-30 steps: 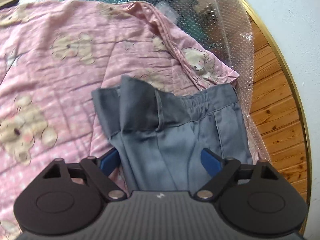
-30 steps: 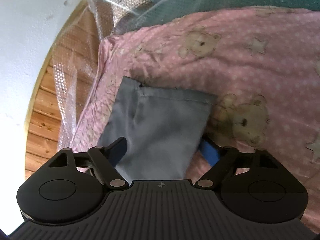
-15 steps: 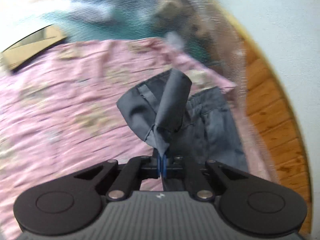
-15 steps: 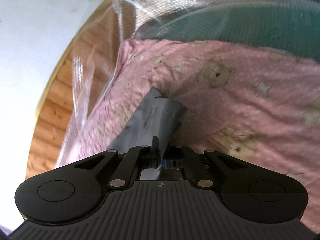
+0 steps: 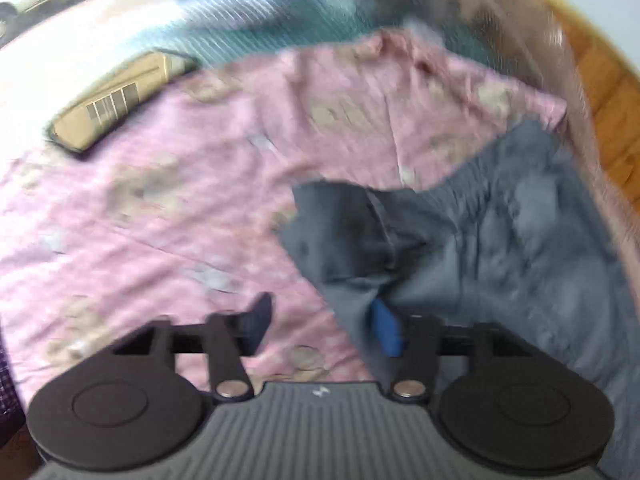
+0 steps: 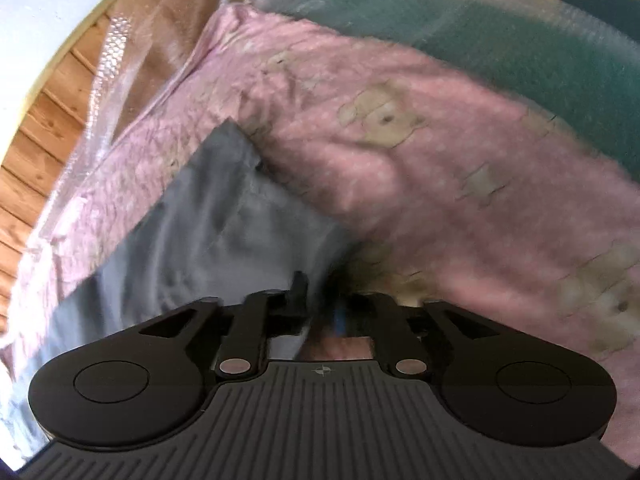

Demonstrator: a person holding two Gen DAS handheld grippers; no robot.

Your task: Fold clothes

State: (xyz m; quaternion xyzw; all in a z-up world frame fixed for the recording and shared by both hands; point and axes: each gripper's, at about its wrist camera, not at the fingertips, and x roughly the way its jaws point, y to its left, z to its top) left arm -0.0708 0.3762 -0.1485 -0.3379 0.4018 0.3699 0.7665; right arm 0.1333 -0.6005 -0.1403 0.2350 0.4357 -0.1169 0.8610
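Note:
Grey trousers (image 5: 500, 248) lie on a pink bear-print sheet (image 5: 160, 208), with the waist end folded over at the right in the left wrist view. My left gripper (image 5: 324, 322) is open; its right finger touches the edge of the grey cloth. In the right wrist view the grey trouser leg (image 6: 208, 232) lies on the pink sheet (image 6: 460, 184). My right gripper (image 6: 320, 304) is partly open, with a narrow gap, and the cloth edge lies at its left finger. Both views are blurred.
A flat brown box (image 5: 116, 108) lies at the sheet's far left edge. Teal fabric (image 6: 500, 40) and bubble wrap (image 6: 120, 52) lie beyond the sheet. A wooden floor (image 6: 36, 128) shows past the bed edge.
Both grippers were shut on the trousers half a second ago. Now the left has opened wide and the right has begun to open; the lifted cloth has dropped back on the sheet.

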